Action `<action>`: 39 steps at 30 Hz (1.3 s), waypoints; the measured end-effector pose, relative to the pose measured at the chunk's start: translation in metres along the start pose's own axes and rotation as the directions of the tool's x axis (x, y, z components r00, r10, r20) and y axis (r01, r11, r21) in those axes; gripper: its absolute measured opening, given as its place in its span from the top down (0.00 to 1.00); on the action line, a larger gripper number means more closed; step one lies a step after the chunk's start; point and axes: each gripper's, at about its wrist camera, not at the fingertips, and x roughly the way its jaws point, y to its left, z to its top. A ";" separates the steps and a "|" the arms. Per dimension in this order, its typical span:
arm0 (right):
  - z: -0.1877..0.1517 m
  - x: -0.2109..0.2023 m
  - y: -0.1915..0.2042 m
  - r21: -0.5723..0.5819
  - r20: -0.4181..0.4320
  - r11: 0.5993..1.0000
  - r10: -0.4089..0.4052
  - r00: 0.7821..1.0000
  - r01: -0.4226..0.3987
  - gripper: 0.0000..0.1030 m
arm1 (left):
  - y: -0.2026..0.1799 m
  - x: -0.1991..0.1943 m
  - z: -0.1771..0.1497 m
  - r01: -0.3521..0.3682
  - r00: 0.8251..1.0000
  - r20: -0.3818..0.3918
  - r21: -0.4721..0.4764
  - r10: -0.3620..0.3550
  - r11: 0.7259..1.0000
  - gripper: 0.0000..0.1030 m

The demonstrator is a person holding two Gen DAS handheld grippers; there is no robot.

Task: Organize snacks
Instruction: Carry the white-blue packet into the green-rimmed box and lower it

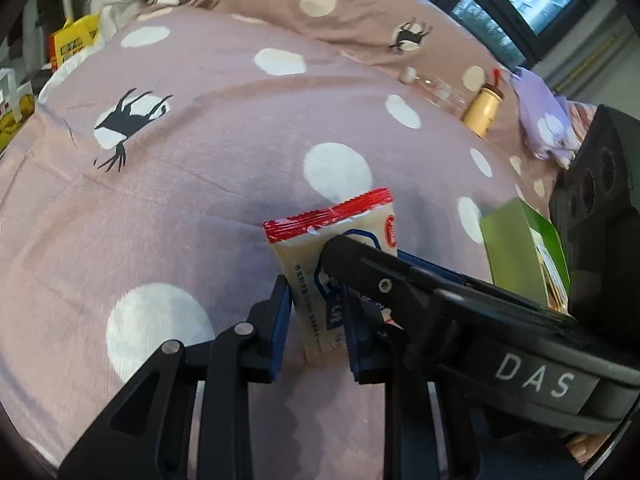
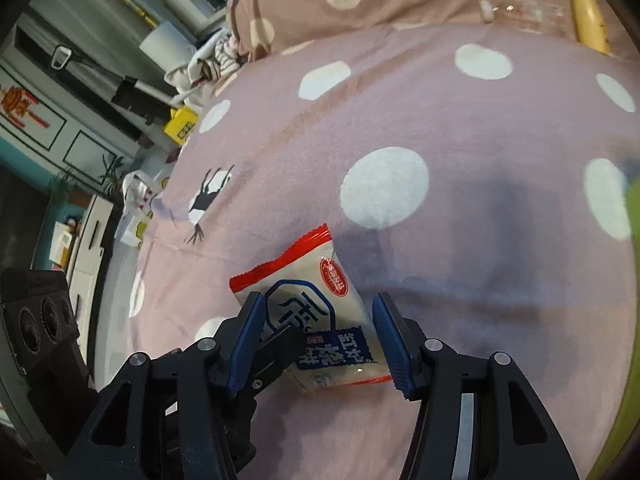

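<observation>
Black linkages and blue pads of the left claw (image 1: 316, 312) fill the bottom of the left wrist view, and they pinch a snack packet (image 1: 320, 264) edge-on between them, so this claw is clenched on the packet. Across it from the right lies a black finger of the other tool, marked "DAS", its tip resting against the packet's face.

Under everything spreads the bed (image 1: 200, 184), covered in a pinkish sheet with big white dots and dark deer figures. A pillow (image 1: 304, 4) in the same print lies at the far side.

From the right wrist view, the right claw (image 2: 318, 338) stands spread wide, its blue fingers (image 2: 390, 340) on either side of the same snack packet (image 2: 320, 300) with a gap on the right side; it grips nothing. The packet is cream with red crimped ends and blue lettering, held just above the sheet.

A green box (image 1: 516, 248) sits just right of the packet in the left view. Farther back near the pillow lie a yellow bottle (image 1: 482, 110) and a lilac pouch (image 1: 544, 120), close together. A yellow carton (image 2: 182, 124) sits off the bed's far corner.
</observation>
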 end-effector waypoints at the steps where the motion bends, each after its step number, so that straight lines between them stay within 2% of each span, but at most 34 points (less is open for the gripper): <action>1: -0.003 -0.004 0.001 0.003 0.012 1.000 -0.003 1.000 0.003 0.43 | -0.002 -0.002 -0.002 0.004 1.000 0.001 0.006 -0.004 1.000 0.78; 12: -0.037 -0.042 0.008 0.066 0.093 0.997 -0.050 0.994 0.044 0.43 | -0.020 -0.026 -0.024 0.056 0.998 0.000 0.058 -0.056 0.997 0.78; 17: -0.050 -0.066 0.012 0.087 0.150 0.995 -0.058 0.987 0.045 0.43 | -0.033 -0.041 -0.029 0.072 0.997 0.029 0.107 -0.075 0.992 0.78; 27: -0.066 -0.099 0.016 0.111 0.225 0.992 -0.083 0.971 0.059 0.43 | -0.051 -0.061 -0.040 0.103 0.992 0.061 0.161 -0.114 0.982 0.78; 39: -0.080 -0.126 0.006 0.146 0.285 0.987 -0.110 0.952 0.070 0.43 | -0.078 -0.067 -0.046 0.130 0.986 0.070 0.219 -0.149 0.967 0.78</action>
